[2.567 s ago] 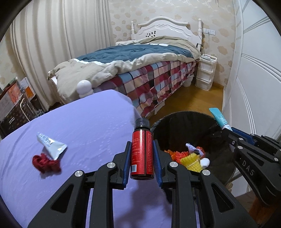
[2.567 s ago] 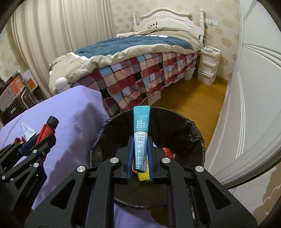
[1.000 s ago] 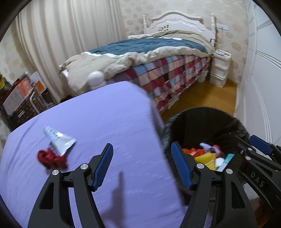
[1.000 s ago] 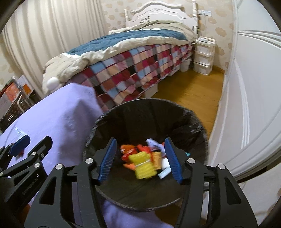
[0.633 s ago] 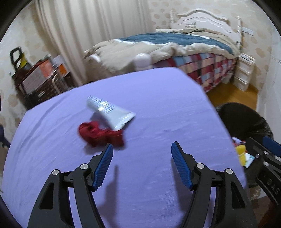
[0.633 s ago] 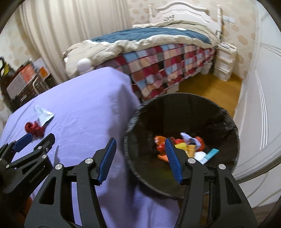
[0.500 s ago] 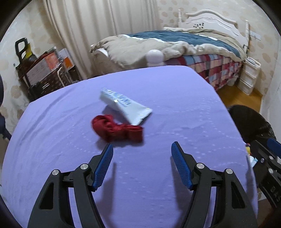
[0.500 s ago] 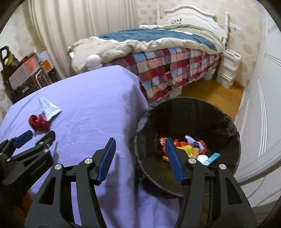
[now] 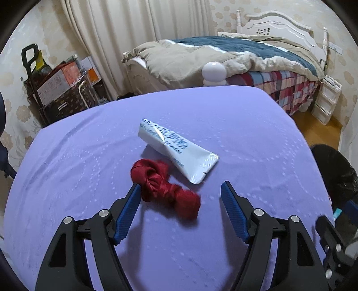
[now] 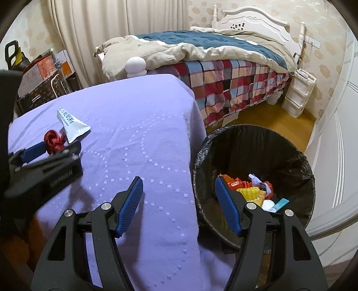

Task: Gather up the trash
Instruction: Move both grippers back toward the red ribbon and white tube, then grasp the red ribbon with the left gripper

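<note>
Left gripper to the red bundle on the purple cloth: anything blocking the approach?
Nothing visible. The left gripper has its jaws opening, and the red fabric bundle lies on the purple tablecloth just ahead of them, against the left pad. The white sachet lies beyond it, its edge touching the bundle.

- Cream curtains point(image 9: 134, 40) are hanging in long folds across the far wall, reaching down to the floor.
- Wallpaper point(image 10: 322, 56) with a pale floral motif is covering the walls beside them.
- A bed point(image 10: 223, 65) with a white carved headboard point(image 10: 252, 20) is standing at the back, carrying a navy and beige duvet over a checked cover.
- A white drawer unit point(image 10: 297, 94) is sitting near the bed's head end.
- The wooden floor point(image 10: 268, 120) is showing warm brown.
- Cardboard boxes point(image 9: 60, 80) are resting on a rack at left.
- A white panelled door point(image 10: 335, 143) is filling the right edge.
</note>
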`<state>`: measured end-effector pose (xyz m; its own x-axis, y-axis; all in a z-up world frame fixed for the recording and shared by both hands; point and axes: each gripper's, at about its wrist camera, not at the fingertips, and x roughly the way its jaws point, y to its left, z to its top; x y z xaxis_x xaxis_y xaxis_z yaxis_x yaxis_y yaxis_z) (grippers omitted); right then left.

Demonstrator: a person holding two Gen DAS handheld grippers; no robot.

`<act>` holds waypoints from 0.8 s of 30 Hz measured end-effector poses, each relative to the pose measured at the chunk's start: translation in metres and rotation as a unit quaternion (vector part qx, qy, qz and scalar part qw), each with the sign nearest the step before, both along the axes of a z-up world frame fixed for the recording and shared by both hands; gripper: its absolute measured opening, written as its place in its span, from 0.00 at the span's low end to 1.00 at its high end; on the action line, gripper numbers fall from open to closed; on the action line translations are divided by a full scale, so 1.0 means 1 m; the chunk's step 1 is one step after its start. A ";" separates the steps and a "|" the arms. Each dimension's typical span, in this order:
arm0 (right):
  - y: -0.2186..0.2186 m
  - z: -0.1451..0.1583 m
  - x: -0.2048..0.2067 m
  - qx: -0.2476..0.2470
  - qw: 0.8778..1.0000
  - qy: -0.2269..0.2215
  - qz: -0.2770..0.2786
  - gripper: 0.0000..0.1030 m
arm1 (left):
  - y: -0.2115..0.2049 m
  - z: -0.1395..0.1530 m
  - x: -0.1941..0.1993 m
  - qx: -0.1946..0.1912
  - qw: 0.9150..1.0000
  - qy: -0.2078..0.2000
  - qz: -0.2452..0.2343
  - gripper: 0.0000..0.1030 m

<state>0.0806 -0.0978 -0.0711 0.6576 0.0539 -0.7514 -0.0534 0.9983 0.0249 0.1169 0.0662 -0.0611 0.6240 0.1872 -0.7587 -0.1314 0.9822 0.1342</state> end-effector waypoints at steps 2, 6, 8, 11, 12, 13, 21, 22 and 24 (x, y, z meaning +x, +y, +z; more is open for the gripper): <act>0.001 -0.001 0.000 -0.001 1.000 0.002 0.001 0.63 | 0.009 -0.002 0.002 -0.012 1.000 0.008 0.010 0.69; 0.000 -0.002 0.001 0.000 1.000 0.005 0.001 0.63 | 0.028 -0.004 -0.002 -0.028 0.999 0.018 0.025 0.69; 0.000 -0.002 0.001 -0.001 1.000 0.004 0.001 0.63 | 0.040 -0.004 -0.007 -0.030 0.999 0.019 0.033 0.69; 0.001 -0.001 0.001 -0.003 1.000 0.004 0.001 0.63 | 0.056 -0.005 -0.011 -0.036 0.998 0.022 0.046 0.69; 0.000 -0.002 0.001 -0.003 1.000 0.004 0.001 0.64 | 0.061 -0.004 -0.012 -0.038 0.998 0.022 0.050 0.69; 0.001 -0.002 0.001 -0.004 1.000 0.003 0.002 0.64 | 0.066 -0.005 -0.014 -0.039 0.997 0.022 0.056 0.69; 0.008 -0.002 0.001 -0.009 1.000 0.001 0.009 0.64 | 0.072 -0.001 -0.026 -0.037 0.998 0.009 0.045 0.69; 0.009 -0.002 0.000 -0.009 1.000 0.001 0.009 0.64 | 0.068 0.000 -0.028 -0.031 0.999 0.001 0.034 0.69; 0.011 -0.002 0.001 -0.010 1.000 0.002 0.011 0.64 | 0.062 0.001 -0.027 -0.022 1.000 -0.001 0.018 0.69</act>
<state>0.0812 -0.0869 -0.0733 0.6535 0.0534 -0.7551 -0.0753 0.9971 0.0054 0.0902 0.1287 -0.0604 0.6185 0.1751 -0.7660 -0.1662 0.9820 0.0903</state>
